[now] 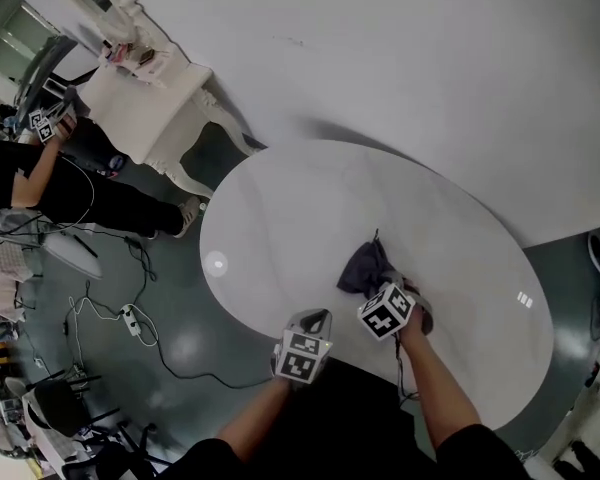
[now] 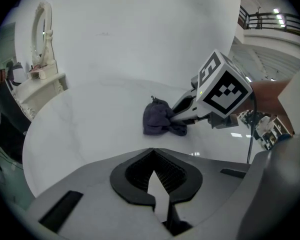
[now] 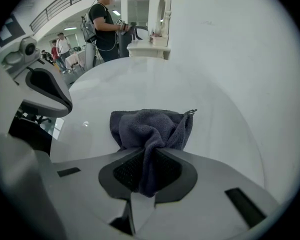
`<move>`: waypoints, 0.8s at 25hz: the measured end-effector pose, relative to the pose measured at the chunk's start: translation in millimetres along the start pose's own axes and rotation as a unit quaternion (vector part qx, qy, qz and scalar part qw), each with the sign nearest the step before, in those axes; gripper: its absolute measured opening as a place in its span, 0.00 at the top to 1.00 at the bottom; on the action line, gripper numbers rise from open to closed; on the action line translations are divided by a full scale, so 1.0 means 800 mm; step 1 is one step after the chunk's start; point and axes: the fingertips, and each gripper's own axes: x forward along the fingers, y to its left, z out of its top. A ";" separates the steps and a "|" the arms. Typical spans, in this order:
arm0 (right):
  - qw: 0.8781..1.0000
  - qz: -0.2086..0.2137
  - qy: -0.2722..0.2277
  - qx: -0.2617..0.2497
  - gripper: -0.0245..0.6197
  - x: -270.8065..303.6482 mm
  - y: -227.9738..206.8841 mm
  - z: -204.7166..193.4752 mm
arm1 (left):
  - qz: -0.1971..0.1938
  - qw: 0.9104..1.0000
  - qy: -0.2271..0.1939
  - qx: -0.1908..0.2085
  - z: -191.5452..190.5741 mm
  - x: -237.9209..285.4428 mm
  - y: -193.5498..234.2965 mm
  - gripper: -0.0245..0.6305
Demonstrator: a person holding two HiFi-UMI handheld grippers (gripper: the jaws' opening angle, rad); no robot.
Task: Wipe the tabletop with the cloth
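1. Left gripper [image 2: 152, 153] is hovering at the near edge of the table [image 1: 280, 218], jaws closed on nothing.
2. Right gripper [image 3: 147, 154] is pinching the dark cloth [image 3: 150, 126], which is lying bunched near the table's middle.
3. Beyond, a white dresser [image 1: 145, 108] is standing.

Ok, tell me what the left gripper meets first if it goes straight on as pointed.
Probably the crumpled dark grey cloth that the right gripper holds on the white round tabletop; depth is unclear.
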 end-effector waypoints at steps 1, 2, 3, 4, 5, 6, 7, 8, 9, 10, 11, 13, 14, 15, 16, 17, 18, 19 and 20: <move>1.000 0.006 -0.005 -0.002 0.90 0.002 0.000 0.005 | 0.007 1.000 0.000 -0.004 0.001 0.001 0.003 0.95; 1.000 0.012 -0.011 -0.003 0.90 0.003 0.000 0.011 | 0.013 1.000 -0.002 -0.010 0.003 0.001 0.008 0.95; 1.000 0.016 -0.017 -0.004 0.90 0.006 0.000 0.017 | 0.019 1.000 -0.005 -0.017 0.006 0.000 0.012 0.95; 1.000 0.020 -0.022 -0.006 0.90 0.008 0.001 0.023 | 0.024 0.999 -0.009 -0.022 0.007 -0.002 0.016 0.95; 0.999 0.021 -0.026 -0.010 0.90 0.009 0.003 0.028 | 0.029 0.999 -0.012 -0.027 0.007 -0.004 0.019 0.95; 0.999 0.021 -0.030 -0.014 0.90 0.011 0.005 0.032 | 0.032 0.999 -0.013 -0.029 0.007 -0.007 0.022 0.95; 0.999 0.021 -0.033 -0.016 0.90 0.012 0.007 0.036 | 0.035 0.999 -0.014 -0.031 0.006 -0.009 0.025 0.95; 0.999 0.020 -0.036 -0.018 0.90 0.013 0.009 0.041 | 0.037 0.999 -0.015 -0.032 0.004 -0.010 0.028 0.95; 0.999 0.019 -0.037 -0.020 0.90 0.015 0.012 0.045 | 0.038 0.999 -0.015 -0.034 0.002 -0.012 0.031 0.95; 0.999 0.020 -0.038 -0.022 0.90 0.016 0.015 0.050 | 0.039 0.998 -0.017 -0.036 0.000 -0.014 0.035 0.95; 0.999 0.021 -0.038 -0.024 0.90 0.018 0.018 0.056 | 0.040 0.998 -0.020 -0.038 -0.001 -0.017 0.040 0.95; 0.999 0.023 -0.040 -0.028 0.90 0.023 0.022 0.071 | 0.041 0.998 -0.024 -0.037 -0.001 -0.020 0.052 0.95; 0.998 0.024 -0.042 -0.028 0.90 0.026 0.023 0.079 | 0.041 0.998 -0.025 -0.034 -0.001 -0.021 0.059 0.95; 0.998 0.025 -0.043 -0.028 0.90 0.031 0.025 0.087 | 0.040 0.998 -0.025 -0.032 -0.002 -0.022 0.066 0.95; 0.998 0.025 -0.045 -0.026 0.90 0.035 0.028 0.095 | 0.039 0.998 -0.025 -0.031 -0.003 -0.023 0.074 0.95; 0.998 0.025 -0.045 -0.024 0.90 0.038 0.030 0.102 | 0.038 0.998 -0.026 -0.032 -0.004 -0.025 0.082 0.95; 0.999 0.022 -0.044 -0.023 0.90 0.041 0.032 0.110 | 0.038 0.998 -0.027 -0.035 -0.004 -0.028 0.091 0.95; 0.999 0.019 -0.044 -0.021 0.90 0.044 0.034 0.118 | 0.038 0.998 -0.028 -0.039 -0.004 -0.031 0.102 0.95; 0.999 0.016 -0.046 -0.018 0.90 0.047 0.037 0.127 | 0.039 0.998 -0.029 -0.041 -0.004 -0.035 0.113 0.95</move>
